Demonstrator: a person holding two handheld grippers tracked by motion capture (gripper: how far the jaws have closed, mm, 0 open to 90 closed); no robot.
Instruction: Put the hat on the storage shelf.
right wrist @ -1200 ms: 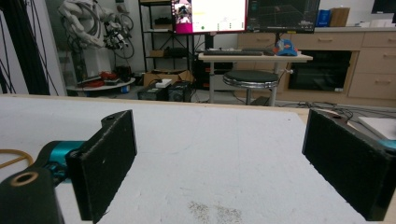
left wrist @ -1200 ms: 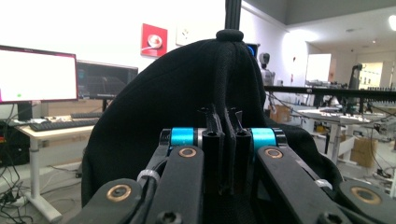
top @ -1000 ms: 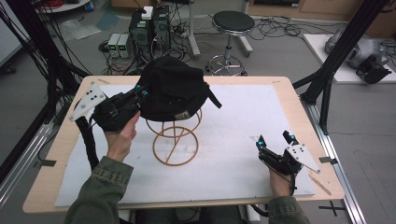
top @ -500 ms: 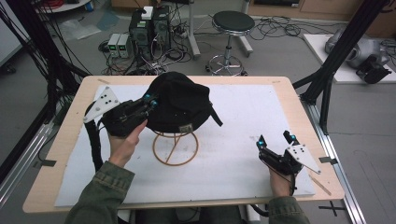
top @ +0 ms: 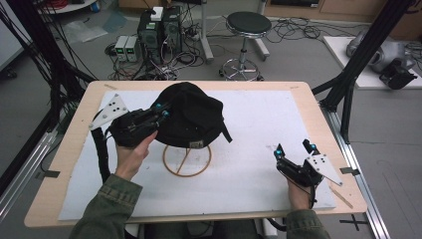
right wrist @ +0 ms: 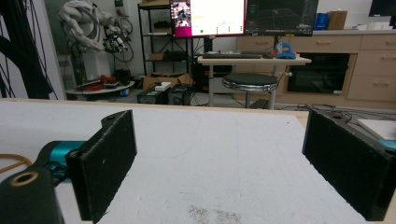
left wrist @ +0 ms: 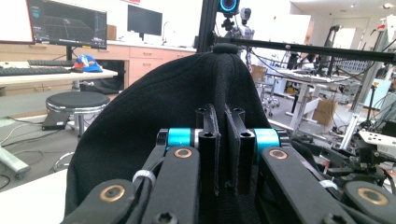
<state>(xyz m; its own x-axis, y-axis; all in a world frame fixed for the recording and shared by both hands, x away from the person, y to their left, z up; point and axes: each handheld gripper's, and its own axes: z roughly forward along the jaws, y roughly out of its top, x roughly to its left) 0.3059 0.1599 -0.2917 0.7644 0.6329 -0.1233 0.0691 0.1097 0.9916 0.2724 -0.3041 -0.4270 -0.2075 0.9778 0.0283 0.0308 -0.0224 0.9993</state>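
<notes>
A black cap [top: 191, 117] sits over a thin brass-coloured wire stand, of which the round base ring [top: 187, 160] shows on the white sheet. My left gripper [top: 161, 110] comes in from the left and is shut on the cap's left side. In the left gripper view the two jaws [left wrist: 225, 114] pinch a fold of the cap's black fabric [left wrist: 154, 116]. My right gripper [top: 294, 148] rests low near the table's front right with its jaws wide apart. In the right gripper view nothing lies between them [right wrist: 219, 154].
A white sheet [top: 259, 124] covers the wooden table [top: 64, 164]. Black frame posts [top: 358, 64] stand at the table's right and left. A stool [top: 248, 25] and computer boxes [top: 159, 30] are on the floor beyond the far edge.
The left gripper has carried the cap down and slightly right over the wire stand, hiding the stand's upper part. The right gripper has stayed still.
</notes>
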